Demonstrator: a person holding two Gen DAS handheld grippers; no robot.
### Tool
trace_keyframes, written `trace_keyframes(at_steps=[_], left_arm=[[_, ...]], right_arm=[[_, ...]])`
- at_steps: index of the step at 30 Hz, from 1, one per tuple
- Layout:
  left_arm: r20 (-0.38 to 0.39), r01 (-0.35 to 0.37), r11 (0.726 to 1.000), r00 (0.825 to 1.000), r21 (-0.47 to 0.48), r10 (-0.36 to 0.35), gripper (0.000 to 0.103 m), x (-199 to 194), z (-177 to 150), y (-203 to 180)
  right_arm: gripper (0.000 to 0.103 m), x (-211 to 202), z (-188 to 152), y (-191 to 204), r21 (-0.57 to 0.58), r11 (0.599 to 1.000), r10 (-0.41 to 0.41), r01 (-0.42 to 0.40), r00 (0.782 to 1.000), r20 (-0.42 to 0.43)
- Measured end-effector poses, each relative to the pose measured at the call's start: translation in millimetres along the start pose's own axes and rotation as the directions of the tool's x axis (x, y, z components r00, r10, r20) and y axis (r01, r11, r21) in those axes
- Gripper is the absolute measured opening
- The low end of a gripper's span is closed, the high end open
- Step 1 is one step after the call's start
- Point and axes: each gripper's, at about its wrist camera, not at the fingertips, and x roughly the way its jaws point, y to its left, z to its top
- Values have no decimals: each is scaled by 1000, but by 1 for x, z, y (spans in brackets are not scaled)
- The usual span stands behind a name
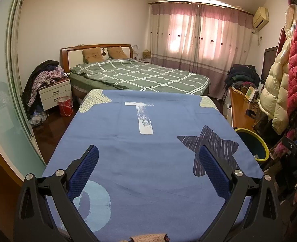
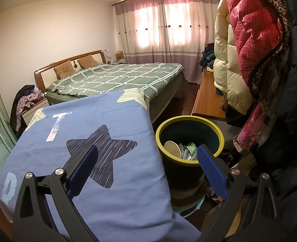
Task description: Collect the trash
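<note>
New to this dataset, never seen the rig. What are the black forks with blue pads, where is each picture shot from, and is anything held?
No robot arm: a person carries a two-finger gripper in each hand, with a fisheye camera looking along its fingers. One picture is from the left gripper, the other from the right gripper. Both are open and hold nothing. Below them is a table under a blue cloth printed with a dark star; no trash shows on it. Beside it stands a yellow-rimmed bin with white and green scraps inside. Behind is a bed.
</note>
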Motion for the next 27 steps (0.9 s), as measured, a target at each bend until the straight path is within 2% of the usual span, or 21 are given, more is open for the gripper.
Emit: trace_keyframes(at_steps=[27], left_arm=[[-7, 14, 1000, 1000, -3, -14, 98, 5, -4, 0]], right_arm=[[94, 1, -3, 4, 1, 1000, 3, -3, 1000, -5]])
